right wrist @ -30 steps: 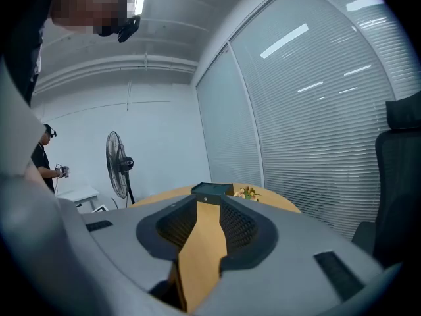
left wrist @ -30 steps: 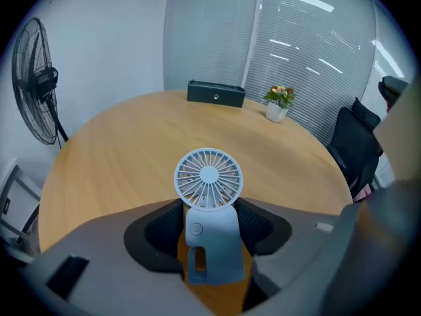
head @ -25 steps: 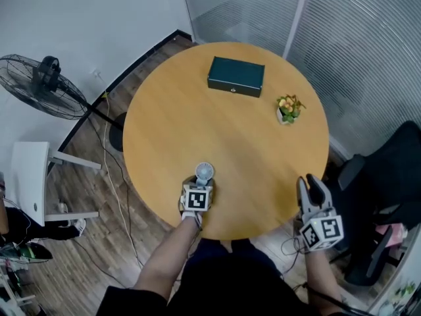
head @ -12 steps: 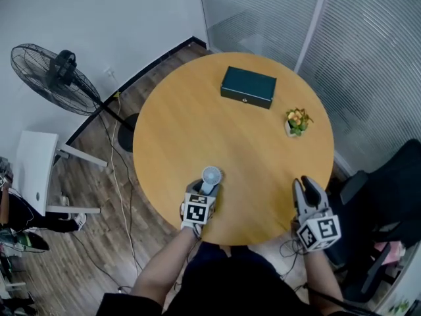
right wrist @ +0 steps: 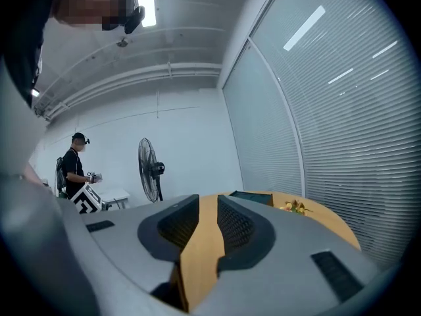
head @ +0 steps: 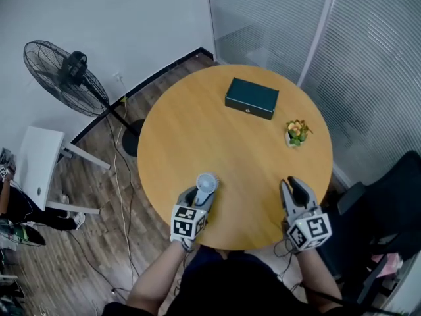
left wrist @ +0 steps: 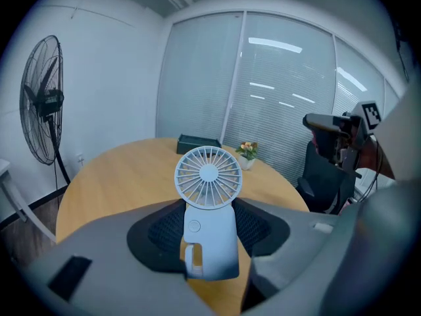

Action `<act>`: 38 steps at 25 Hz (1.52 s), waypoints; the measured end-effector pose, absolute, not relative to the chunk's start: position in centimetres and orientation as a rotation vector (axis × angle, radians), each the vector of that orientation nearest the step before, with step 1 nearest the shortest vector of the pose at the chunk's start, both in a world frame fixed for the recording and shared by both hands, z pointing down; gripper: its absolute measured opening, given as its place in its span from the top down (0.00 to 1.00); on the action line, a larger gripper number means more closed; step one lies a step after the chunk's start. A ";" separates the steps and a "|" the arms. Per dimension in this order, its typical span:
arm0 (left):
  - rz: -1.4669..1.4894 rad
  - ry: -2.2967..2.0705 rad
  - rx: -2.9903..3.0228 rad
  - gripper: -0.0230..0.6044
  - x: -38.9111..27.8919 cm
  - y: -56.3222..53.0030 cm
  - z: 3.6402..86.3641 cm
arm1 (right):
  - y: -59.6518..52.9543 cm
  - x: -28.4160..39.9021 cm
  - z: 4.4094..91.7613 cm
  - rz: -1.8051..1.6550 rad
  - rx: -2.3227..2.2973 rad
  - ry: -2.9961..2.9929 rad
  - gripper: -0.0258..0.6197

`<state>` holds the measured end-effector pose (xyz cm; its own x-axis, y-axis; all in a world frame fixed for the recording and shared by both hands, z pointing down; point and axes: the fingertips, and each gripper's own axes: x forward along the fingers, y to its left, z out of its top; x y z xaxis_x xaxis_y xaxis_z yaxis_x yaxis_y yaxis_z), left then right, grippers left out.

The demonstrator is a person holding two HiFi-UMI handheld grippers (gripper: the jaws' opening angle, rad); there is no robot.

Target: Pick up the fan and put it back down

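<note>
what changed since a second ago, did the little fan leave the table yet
The left gripper, still shut on the small fan, has raised it off the table toward the head camera. The right gripper, open and empty, drifted a little inward along the table edge. The green box, flower pot and standing fan stayed put.

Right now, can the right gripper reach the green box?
Probably yes, at a stretch: the right gripper is empty, bare tabletop lies between it and the green box, and the potted plant sits right of that path.
</note>
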<state>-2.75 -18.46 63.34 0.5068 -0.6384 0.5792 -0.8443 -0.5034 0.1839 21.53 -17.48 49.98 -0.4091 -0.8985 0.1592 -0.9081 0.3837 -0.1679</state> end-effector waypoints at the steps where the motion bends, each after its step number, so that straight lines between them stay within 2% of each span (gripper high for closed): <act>1: 0.595 -1.232 2.315 0.62 -3.0 -18.3 62.4 | -17.5 21.2 49.9 0.355 1.674 -2.589 0.82; 9: 0.444 -1.333 2.380 0.62 -6.2 -18.1 56.2 | -17.7 18.9 50.5 0.356 1.598 -2.622 0.83; 16: 0.418 -1.355 2.392 0.62 -11.5 -20.2 54.5 | -18.1 16.9 48.6 0.321 1.690 -2.587 0.84; 28: 0.555 -1.251 2.416 0.62 -17.5 -26.2 58.9 | -18.0 13.4 50.2 0.366 1.860 -2.413 0.84; 38: 0.645 -1.150 2.444 0.62 -19.1 -30.9 62.4 | -17.1 13.1 50.8 0.370 2.015 -2.266 0.85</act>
